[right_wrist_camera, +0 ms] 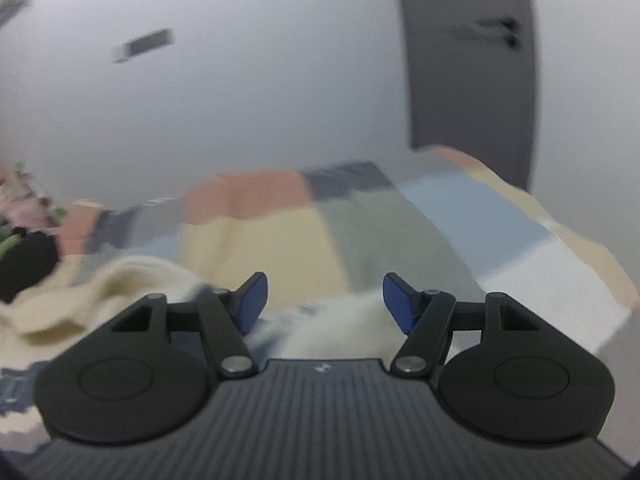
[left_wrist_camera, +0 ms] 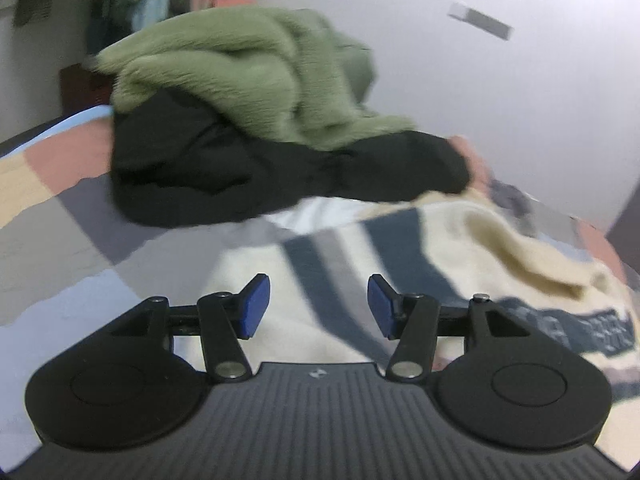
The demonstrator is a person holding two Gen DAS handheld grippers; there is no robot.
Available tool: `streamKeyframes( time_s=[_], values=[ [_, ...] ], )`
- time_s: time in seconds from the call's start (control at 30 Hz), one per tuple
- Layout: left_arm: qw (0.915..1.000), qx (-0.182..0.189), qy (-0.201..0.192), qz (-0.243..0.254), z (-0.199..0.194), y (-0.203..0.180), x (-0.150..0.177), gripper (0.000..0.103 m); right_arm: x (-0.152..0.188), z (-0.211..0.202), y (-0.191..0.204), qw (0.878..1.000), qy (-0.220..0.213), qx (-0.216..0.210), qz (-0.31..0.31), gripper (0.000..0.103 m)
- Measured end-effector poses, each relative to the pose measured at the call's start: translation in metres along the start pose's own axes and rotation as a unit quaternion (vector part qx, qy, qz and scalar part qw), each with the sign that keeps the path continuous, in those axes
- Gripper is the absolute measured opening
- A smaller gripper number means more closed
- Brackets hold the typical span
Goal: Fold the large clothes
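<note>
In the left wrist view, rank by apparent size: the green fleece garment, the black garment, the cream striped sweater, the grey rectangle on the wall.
1. cream striped sweater, though it lies nearest the camera
2-3. green fleece garment and black garment: too similar to rank
4. grey rectangle on the wall, clearly smallest

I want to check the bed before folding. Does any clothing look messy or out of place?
Yes. A green fleece is heaped, unfolded, on a black garment at the far side of the patchwork bedspread. The cream striped sweater lies rumpled, one edge bunched up.
</note>
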State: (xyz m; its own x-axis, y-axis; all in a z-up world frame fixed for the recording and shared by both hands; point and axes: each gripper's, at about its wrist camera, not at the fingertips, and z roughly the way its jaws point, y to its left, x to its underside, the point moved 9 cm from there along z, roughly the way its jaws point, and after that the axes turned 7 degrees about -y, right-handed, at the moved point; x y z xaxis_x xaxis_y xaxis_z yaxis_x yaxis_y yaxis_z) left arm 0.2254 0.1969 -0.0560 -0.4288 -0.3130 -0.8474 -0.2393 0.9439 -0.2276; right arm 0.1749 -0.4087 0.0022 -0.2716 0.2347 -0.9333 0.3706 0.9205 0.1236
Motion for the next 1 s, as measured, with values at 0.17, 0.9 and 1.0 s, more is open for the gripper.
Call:
streamKeyframes(
  time_s=[0.17,0.9,1.0],
  values=[
    [0.9962,0.086,0.008,-0.007,-0.027,-0.058,0.020,0.060,0.014,-0.006,0.122,0.993,0.030,-0.114,-0.033,0.066],
    [0.9855,0.153,0.062,-0.040,0.075,-0.115,0.090,0.060,0.094,0.178,0.371,0.981,0.030,-0.143,-0.128,0.035],
    [0.9860,0.153,0.056,-0.035,0.081,-0.116,0.088,0.060,0.077,0.198,0.375,0.982,0.020,-0.134,-0.129,0.035]
  ],
)
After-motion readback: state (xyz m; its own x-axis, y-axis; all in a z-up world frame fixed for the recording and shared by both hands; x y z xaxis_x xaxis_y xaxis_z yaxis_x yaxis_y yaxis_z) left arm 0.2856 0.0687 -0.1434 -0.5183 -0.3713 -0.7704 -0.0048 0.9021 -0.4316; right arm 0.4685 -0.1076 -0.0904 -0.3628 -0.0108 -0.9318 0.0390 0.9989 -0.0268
